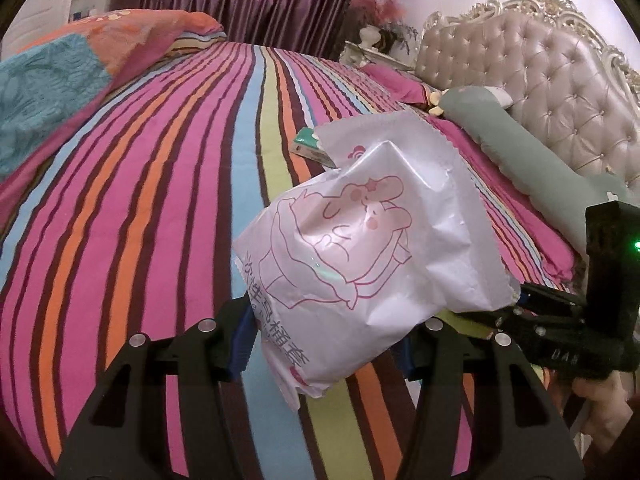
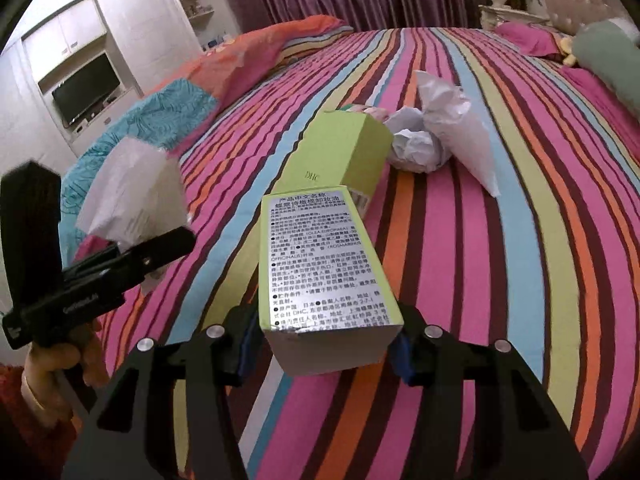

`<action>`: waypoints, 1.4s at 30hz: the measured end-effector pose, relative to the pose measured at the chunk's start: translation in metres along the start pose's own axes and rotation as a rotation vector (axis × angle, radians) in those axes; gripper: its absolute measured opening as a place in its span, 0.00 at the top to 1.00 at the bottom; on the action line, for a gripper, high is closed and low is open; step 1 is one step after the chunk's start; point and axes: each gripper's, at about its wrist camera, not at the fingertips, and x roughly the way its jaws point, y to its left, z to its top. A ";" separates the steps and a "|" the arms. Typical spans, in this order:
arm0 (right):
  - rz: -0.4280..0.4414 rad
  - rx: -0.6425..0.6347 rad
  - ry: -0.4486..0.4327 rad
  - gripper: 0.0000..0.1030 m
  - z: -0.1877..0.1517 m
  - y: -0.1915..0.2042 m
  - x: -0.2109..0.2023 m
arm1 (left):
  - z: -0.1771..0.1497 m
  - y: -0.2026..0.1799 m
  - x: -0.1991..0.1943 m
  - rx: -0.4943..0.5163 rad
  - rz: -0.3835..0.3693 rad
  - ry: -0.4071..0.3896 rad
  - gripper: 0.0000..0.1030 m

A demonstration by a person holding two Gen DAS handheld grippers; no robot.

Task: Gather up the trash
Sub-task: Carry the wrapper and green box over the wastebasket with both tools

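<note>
In the left wrist view my left gripper point(image 1: 324, 344) is shut on a white plastic wrapper point(image 1: 360, 248) printed with a pink cartoon, held above the striped bedspread point(image 1: 160, 200). The same gripper point(image 2: 160, 248) shows at the left of the right wrist view with the wrapper point(image 2: 132, 192) in it. My right gripper point(image 2: 326, 348) is shut on a green carton point(image 2: 320, 264) with a silver label of black text. It appears again at the right edge of the left wrist view point(image 1: 520, 304), in a person's hand point(image 1: 600, 404). On the bed beyond the carton lie crumpled paper point(image 2: 416, 152) and a white bag point(image 2: 460, 128).
A small green packet point(image 1: 310, 146) lies on the bed behind the wrapper. A green bolster point(image 1: 520, 140) rests along the tufted headboard point(image 1: 540, 72). Folded teal and orange bedding point(image 2: 160, 120) sits at the bed's far left. A white cabinet with a TV point(image 2: 86, 88) stands beyond.
</note>
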 end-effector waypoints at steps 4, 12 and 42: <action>-0.010 0.038 -0.026 0.52 -0.016 -0.006 -0.023 | -0.018 -0.001 -0.023 0.001 -0.005 -0.006 0.48; -0.024 0.108 -0.064 0.52 -0.046 -0.011 -0.062 | -0.059 -0.016 -0.060 0.027 -0.010 0.018 0.48; -0.010 0.222 -0.008 0.51 -0.206 0.043 -0.143 | -0.239 -0.056 -0.141 0.117 -0.063 0.217 0.48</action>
